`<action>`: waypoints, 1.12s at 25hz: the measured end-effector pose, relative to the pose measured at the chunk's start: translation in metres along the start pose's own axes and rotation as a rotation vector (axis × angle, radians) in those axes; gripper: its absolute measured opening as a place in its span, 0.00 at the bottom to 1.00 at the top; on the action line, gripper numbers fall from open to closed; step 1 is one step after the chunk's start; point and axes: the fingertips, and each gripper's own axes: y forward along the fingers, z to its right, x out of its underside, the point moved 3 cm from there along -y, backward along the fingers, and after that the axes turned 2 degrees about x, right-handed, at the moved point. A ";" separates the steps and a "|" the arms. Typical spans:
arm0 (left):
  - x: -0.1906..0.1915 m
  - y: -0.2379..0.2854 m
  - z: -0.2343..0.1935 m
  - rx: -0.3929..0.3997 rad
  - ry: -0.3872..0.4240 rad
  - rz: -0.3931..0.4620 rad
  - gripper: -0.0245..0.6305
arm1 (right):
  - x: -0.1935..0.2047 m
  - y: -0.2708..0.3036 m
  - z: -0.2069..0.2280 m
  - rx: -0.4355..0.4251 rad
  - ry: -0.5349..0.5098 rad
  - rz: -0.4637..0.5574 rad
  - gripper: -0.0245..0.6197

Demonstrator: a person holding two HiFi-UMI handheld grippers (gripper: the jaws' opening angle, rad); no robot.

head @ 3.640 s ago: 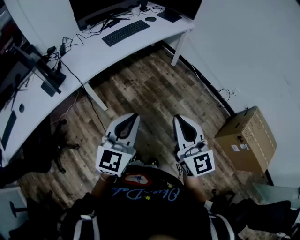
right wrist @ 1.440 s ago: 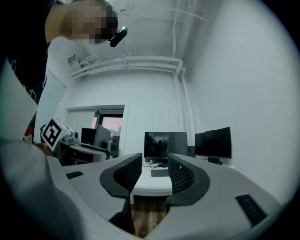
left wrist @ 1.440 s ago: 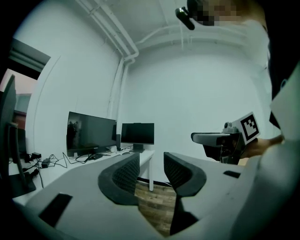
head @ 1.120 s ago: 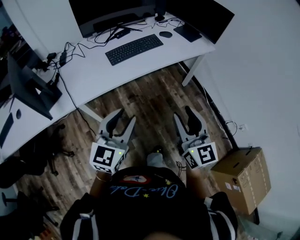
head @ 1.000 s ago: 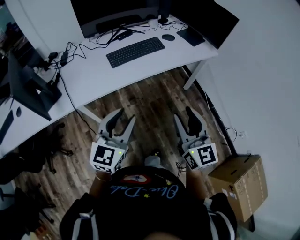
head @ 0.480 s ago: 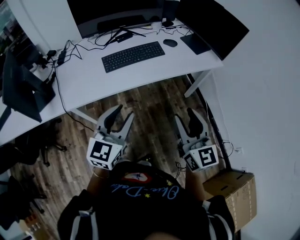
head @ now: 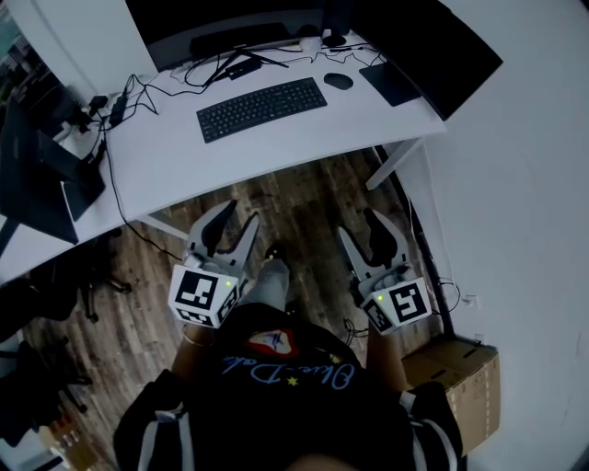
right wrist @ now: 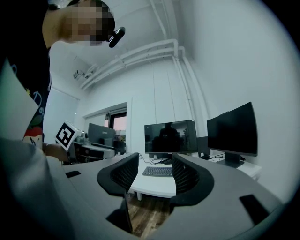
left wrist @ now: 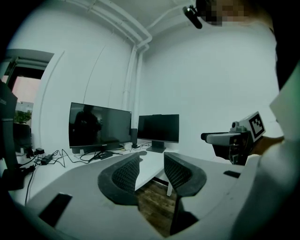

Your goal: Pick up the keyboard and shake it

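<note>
Approaching the white desk (head: 175, 161) on foot, both grippers carried low over the wooden floor (head: 304, 198); the desk and the keyboard (head: 261, 109) sit larger and nearer in the head view than a second ago, so by this reading the walk-up is nearly spent and the reach not yet begun. Keyboard: black, flat on the desk before the monitors (head: 221, 18), mouse (head: 338, 81) near its right end; untouched, well apart from both grippers. Left gripper (head: 237, 217): jaws parted, nothing between them but floor and desk edge beyond. Right gripper (head: 360, 226): jaws have just been opening wider, empty; the keyboard shows far off between them in the right gripper view. Hidden or doubtful: the keyboard is not made out in the left gripper view; monitor tops cut off by the head view's upper edge; whether the keyboard's own lead runs among the tangled cables (head: 156, 83) cannot be told, which may matter when it is lifted and shaken; light dim throughout.
</note>
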 end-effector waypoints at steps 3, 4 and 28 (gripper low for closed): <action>0.000 0.020 -0.014 -0.013 -0.004 0.000 0.26 | 0.000 0.021 0.016 -0.010 0.021 0.003 0.33; -0.001 0.028 -0.020 -0.016 -0.001 0.002 0.26 | 0.000 0.029 0.022 -0.011 0.020 0.004 0.33; 0.014 0.178 -0.222 -0.144 -0.143 -0.072 0.26 | -0.002 0.271 0.113 -0.074 -0.011 -0.100 0.33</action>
